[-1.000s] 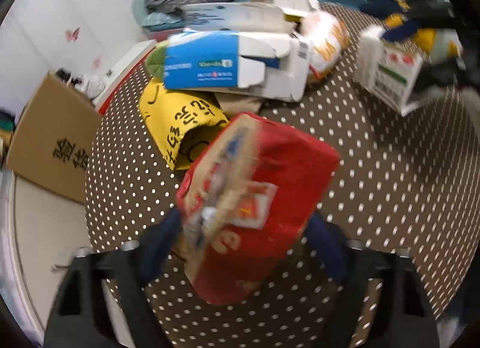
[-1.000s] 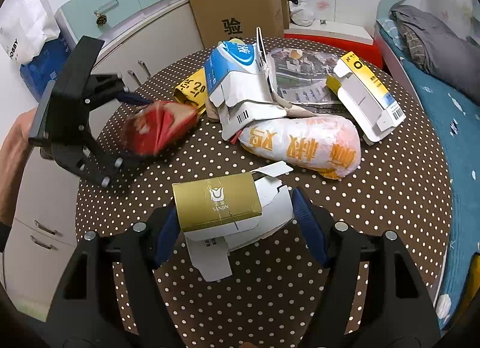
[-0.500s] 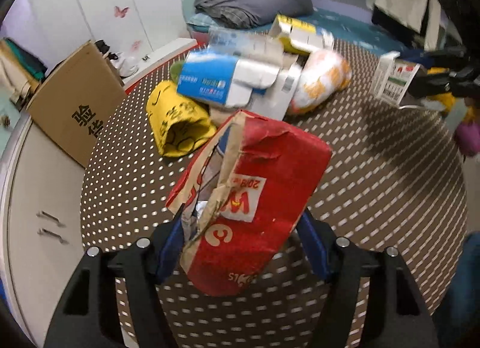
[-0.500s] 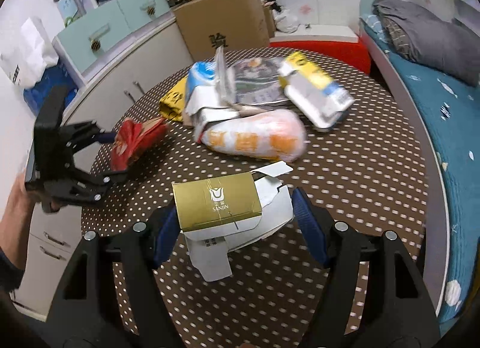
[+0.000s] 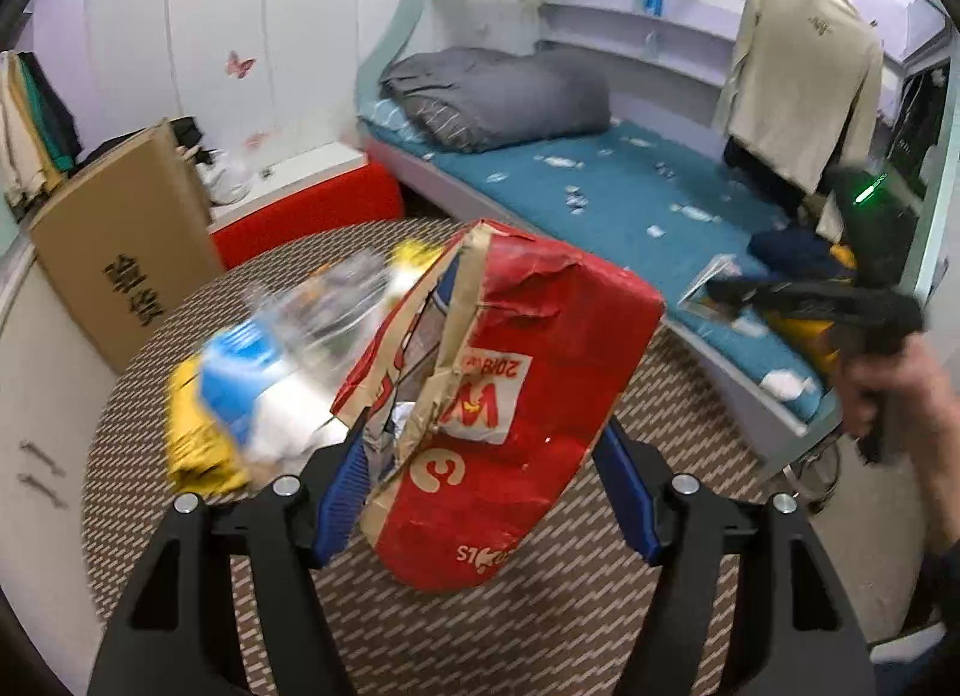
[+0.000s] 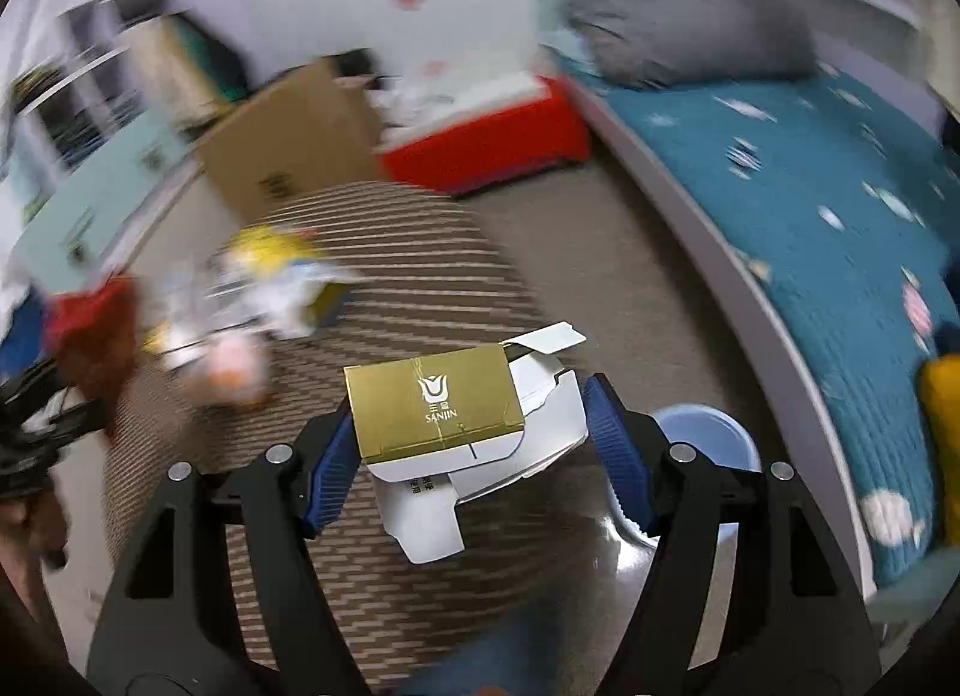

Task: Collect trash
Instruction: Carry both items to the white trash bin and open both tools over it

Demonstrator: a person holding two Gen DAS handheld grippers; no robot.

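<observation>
My left gripper (image 5: 483, 495) is shut on a torn red paper bag (image 5: 510, 396), held above the dotted round table (image 5: 540, 624). In the right wrist view my right gripper (image 6: 465, 447) is shut on a gold and white carton (image 6: 444, 414), held over the table's right edge. A pale blue bin (image 6: 708, 438) shows just behind the right finger, on the floor. More trash lies blurred on the table: a blue and white box (image 5: 252, 378), a yellow bag (image 5: 198, 450). The other gripper (image 5: 840, 306) and a hand (image 5: 894, 390) show at the right of the left wrist view.
A bed with a teal cover (image 5: 600, 186) and grey quilt (image 5: 498, 96) runs along the far right. A cardboard box (image 5: 126, 270) and a red bench (image 5: 312, 204) stand behind the table. White cabinets (image 5: 36, 396) are at the left.
Both grippers have swung right with their loads, away from the trash pile toward the bed side. The views now show the bed and the blue bin.
</observation>
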